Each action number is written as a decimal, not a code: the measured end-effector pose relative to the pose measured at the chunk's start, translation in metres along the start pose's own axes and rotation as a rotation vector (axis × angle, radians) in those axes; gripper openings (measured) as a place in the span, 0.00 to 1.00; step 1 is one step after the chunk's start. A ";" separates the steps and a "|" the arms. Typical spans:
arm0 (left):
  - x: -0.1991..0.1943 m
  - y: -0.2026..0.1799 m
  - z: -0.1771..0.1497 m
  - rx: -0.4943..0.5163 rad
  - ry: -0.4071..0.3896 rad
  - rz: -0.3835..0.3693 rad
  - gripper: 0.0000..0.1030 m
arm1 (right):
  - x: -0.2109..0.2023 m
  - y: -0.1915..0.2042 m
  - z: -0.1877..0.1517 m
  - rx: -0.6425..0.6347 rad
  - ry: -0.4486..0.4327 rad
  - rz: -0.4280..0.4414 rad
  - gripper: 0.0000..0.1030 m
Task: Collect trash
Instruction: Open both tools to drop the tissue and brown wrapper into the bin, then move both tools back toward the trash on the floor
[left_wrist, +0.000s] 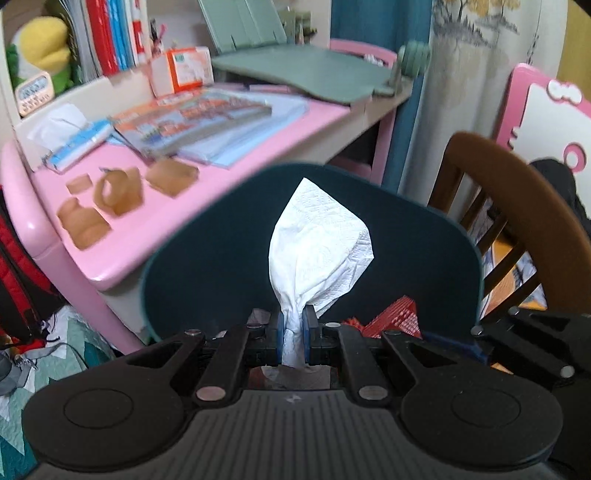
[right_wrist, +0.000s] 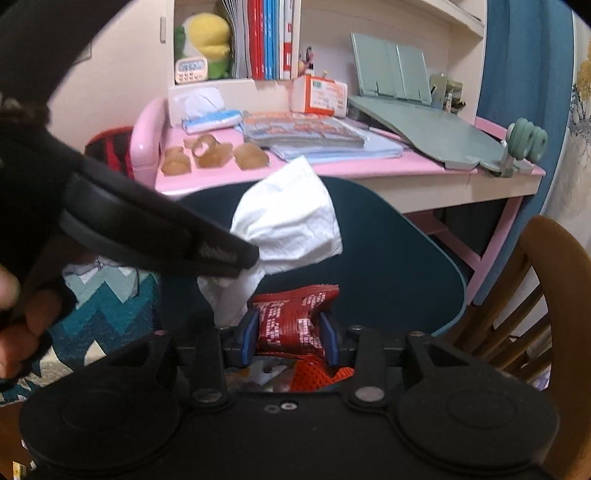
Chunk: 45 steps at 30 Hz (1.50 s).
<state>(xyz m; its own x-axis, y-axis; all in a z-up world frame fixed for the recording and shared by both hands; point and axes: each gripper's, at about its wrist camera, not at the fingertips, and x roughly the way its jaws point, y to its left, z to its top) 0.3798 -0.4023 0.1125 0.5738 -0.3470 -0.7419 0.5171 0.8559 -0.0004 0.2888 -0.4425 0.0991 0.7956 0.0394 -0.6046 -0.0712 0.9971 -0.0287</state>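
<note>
At lower centre of each view, the left claw (left_wrist: 294, 332) is clamped tight on a white tissue (left_wrist: 317, 240) and the right claw (right_wrist: 290, 332), half apart, grips a red wrapper (right_wrist: 295, 317) above a dark bin (right_wrist: 388, 258).

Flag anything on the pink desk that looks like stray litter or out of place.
Near the front left edge of the pink desk, several torn brown cardboard pieces lie scattered loose, beside the neat magazine stack. They look like leftover trash. A tissue pack sits behind them with a sheet pulled up. Nothing looks spilled.
</note>
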 end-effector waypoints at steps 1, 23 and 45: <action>0.005 -0.001 0.000 0.000 0.009 0.001 0.09 | 0.002 -0.001 0.000 0.000 0.007 -0.004 0.34; -0.006 0.003 -0.005 -0.042 -0.019 -0.005 0.68 | -0.009 -0.001 0.004 -0.040 0.030 -0.026 0.48; -0.155 0.075 -0.088 -0.101 -0.125 0.071 0.76 | -0.093 0.070 0.008 -0.123 -0.067 0.107 0.50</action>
<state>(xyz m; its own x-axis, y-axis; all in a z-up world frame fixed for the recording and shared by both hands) 0.2739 -0.2511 0.1681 0.6839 -0.3242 -0.6536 0.4097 0.9119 -0.0235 0.2151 -0.3757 0.1598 0.8176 0.1535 -0.5550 -0.2279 0.9714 -0.0669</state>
